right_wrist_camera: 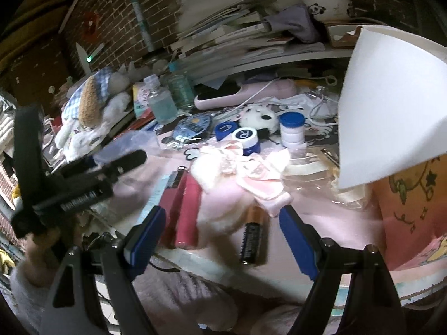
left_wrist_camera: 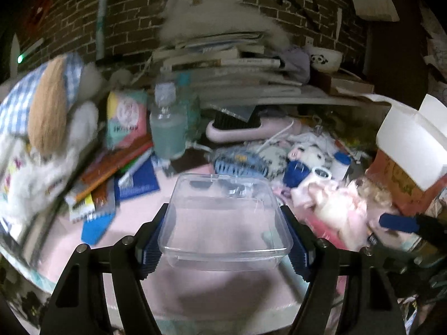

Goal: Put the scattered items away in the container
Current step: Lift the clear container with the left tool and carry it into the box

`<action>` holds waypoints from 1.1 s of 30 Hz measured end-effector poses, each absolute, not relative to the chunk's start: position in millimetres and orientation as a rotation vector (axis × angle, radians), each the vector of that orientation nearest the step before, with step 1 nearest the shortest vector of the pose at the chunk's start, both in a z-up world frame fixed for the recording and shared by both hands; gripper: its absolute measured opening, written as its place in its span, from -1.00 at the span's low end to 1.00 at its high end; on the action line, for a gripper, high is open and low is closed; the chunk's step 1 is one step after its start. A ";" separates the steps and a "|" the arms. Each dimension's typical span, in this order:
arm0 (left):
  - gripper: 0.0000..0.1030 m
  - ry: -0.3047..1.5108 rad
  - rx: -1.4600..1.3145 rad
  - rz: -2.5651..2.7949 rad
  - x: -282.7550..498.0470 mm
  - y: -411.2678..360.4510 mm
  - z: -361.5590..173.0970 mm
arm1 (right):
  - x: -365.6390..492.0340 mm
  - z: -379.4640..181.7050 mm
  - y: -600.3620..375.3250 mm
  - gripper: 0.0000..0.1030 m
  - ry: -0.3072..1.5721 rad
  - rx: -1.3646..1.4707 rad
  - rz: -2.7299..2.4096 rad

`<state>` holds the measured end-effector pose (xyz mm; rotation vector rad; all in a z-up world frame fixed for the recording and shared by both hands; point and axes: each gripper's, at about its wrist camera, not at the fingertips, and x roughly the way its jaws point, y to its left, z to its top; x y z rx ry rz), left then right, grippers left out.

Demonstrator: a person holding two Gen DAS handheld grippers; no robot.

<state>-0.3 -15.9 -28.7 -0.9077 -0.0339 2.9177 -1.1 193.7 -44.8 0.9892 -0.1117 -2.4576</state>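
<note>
My left gripper (left_wrist_camera: 225, 240) clamps the clear container (left_wrist_camera: 225, 223); my right gripper (right_wrist_camera: 222, 237) hangs apart over the clutter.

In the left wrist view the container sits at centre frame between my blue pads (left_wrist_camera: 151, 247), its long axis running straight away from me. In the right wrist view, low centre, a pink tube (right_wrist_camera: 187, 215) and a battery (right_wrist_camera: 252, 237) lie lengthwise, pointing up-frame, on the pink worktop (right_wrist_camera: 329, 223). A brick wall (right_wrist_camera: 111, 14) fills the upper left.
</note>
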 end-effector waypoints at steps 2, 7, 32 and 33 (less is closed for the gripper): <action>0.37 -0.036 -0.885 2.911 -3.3 -13.4 -20.4 | -1.9 -45.3 195.7 0.58 -0.126 0.990 -2.451; 0.37 -0.029 -0.787 2.867 -6.2 2.4 11.3 | -3.6 -47.7 198.9 0.58 -0.145 0.988 -2.457; 0.37 0.381 -0.983 2.088 -74.5 251.3 85.3 | 1.5 -49.5 225.0 0.58 -0.191 0.932 -2.595; 0.37 0.408 -1.003 2.078 -75.7 258.9 82.1 | 1.5 -49.8 225.6 0.58 -0.197 0.933 -2.590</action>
